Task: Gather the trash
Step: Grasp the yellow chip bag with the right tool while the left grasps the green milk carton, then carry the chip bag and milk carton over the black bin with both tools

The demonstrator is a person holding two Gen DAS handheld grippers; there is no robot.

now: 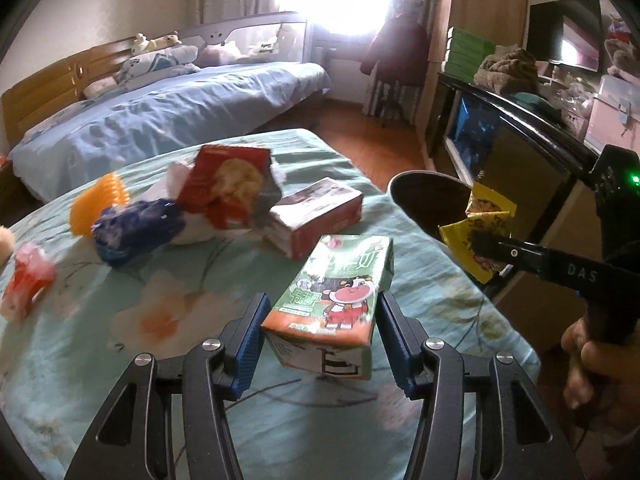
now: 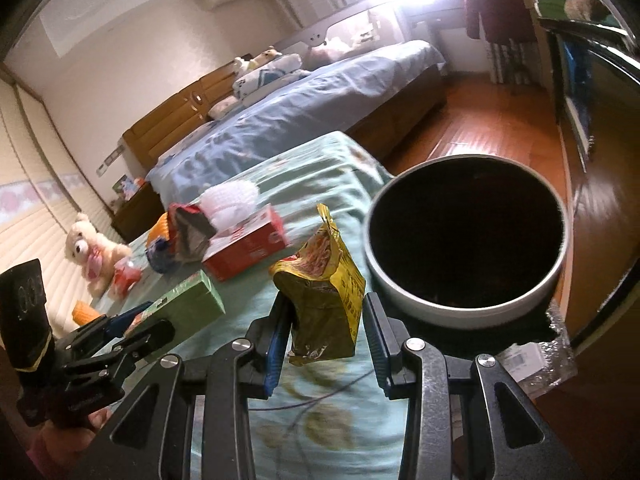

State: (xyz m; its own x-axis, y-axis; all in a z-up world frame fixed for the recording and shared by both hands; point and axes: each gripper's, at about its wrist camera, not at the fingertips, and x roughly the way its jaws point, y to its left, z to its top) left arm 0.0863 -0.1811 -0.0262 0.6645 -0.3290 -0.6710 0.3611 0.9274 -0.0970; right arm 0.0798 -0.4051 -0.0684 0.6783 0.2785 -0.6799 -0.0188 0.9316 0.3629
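Red packet (image 1: 26, 280): at the far left of the left wrist view we see it lying on the floral bed cover (image 1: 120, 360).
Orange ribbed item (image 1: 98, 206): just right of that, higher up, partly behind the blue wrapper (image 1: 136, 230).
Red snack bag (image 1: 228, 188): at centre left, propped on the pile of trash, touching the red box (image 1: 316, 220) to its right.
Left claw (image 1: 320, 336): at lower centre we have it clenched on the green milk carton (image 1: 336, 300), a blue pad against each side and the carton lifted clear of the bed cover.
Trash bin (image 1: 424, 204): right of centre we see its dark rim past the bed edge.
Right claw, side view (image 1: 486, 242): at the right of this view it carries the yellow wrapper (image 1: 486, 216) next to the bin.
Teddy bear (image 2: 92, 252): at the left of the right wrist view, sitting on the bed near the wall.
Right claw (image 2: 326, 332): at lower centre we hold the crumpled yellow wrapper between the pads, raised over the bed edge.
Bin mouth (image 2: 468, 240): right of centre, open and dark inside, just beside the wrapper.
Wooden floor (image 2: 500, 128): at the upper right, beyond the bin.
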